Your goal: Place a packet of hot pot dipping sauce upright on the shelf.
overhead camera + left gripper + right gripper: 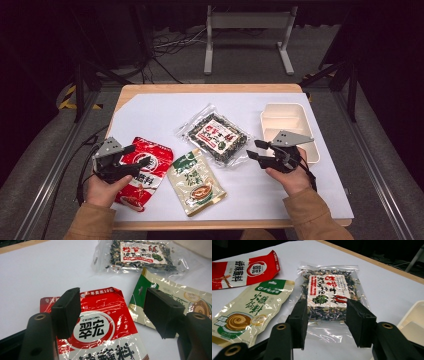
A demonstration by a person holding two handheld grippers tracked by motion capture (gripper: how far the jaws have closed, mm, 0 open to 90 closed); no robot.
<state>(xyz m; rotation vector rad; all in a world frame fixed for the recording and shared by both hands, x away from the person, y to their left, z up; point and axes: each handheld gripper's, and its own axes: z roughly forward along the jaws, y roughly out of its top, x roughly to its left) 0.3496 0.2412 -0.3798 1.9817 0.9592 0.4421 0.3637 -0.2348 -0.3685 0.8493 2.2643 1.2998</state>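
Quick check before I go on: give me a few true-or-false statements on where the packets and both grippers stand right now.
1. The left gripper hovers open over the red packet. True.
2. The right gripper is clamped on the clear packet. False: its jaws are open, holding nothing.
3. The green-topped packet lies between the red packet and the right gripper. True.
4. The clear packet is inside the beige tray. False: it lies on the white sheet beside the tray.

3 packets (215, 137) lie mid-table; tray (266, 117) right of them (well apart from 2).
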